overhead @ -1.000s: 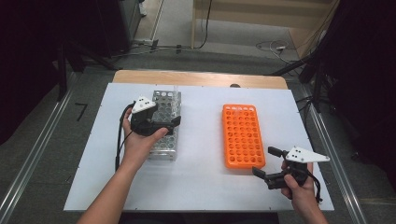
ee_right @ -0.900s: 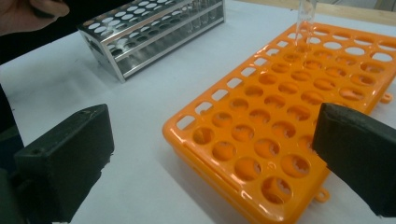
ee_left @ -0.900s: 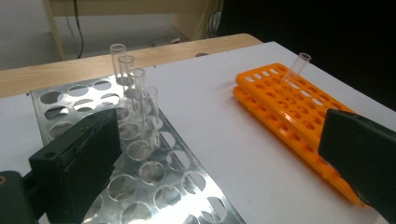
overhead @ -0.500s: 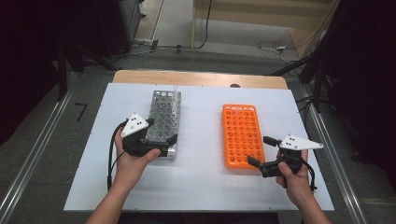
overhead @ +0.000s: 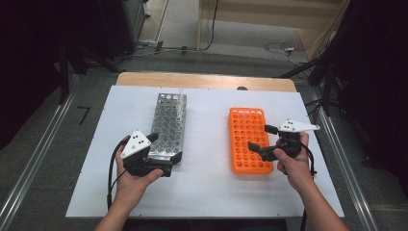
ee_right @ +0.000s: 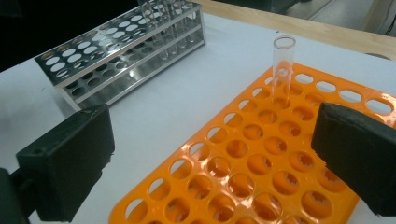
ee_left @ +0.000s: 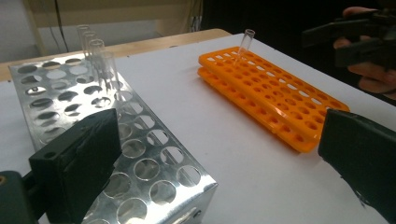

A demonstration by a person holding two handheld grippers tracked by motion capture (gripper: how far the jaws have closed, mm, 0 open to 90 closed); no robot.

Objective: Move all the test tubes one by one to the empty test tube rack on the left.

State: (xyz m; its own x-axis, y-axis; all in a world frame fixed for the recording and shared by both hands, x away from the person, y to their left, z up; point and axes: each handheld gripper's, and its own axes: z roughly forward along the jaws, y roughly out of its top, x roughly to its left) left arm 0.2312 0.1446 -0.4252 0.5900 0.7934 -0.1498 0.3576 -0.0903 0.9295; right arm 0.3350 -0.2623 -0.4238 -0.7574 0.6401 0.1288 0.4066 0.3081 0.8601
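A silver metal tube rack point(overhead: 168, 126) lies left of centre on the white table, with several clear glass tubes point(ee_left: 95, 53) standing at its far end. An orange plastic rack point(overhead: 246, 139) lies to its right and holds one clear tube point(ee_right: 283, 70) near its far end. My left gripper point(overhead: 165, 147) is open at the near end of the metal rack point(ee_left: 140, 154), with nothing between its jaws. My right gripper point(overhead: 262, 137) is open over the near right part of the orange rack point(ee_right: 243, 163), also holding nothing. The hand with the right gripper point(ee_left: 359, 37) shows past the orange rack point(ee_left: 275, 102).
The white table top point(overhead: 207, 183) ends at a wooden strip point(overhead: 202, 81) at the back. Metal rails point(overhead: 346, 159) run along both sides of the table. Cables lie on the floor beyond. Bare white surface separates the two racks.
My left gripper has drawn back along the metal rack from its middle to its near end. My right gripper has moved forward and left, from beside the orange rack to over its near right part.
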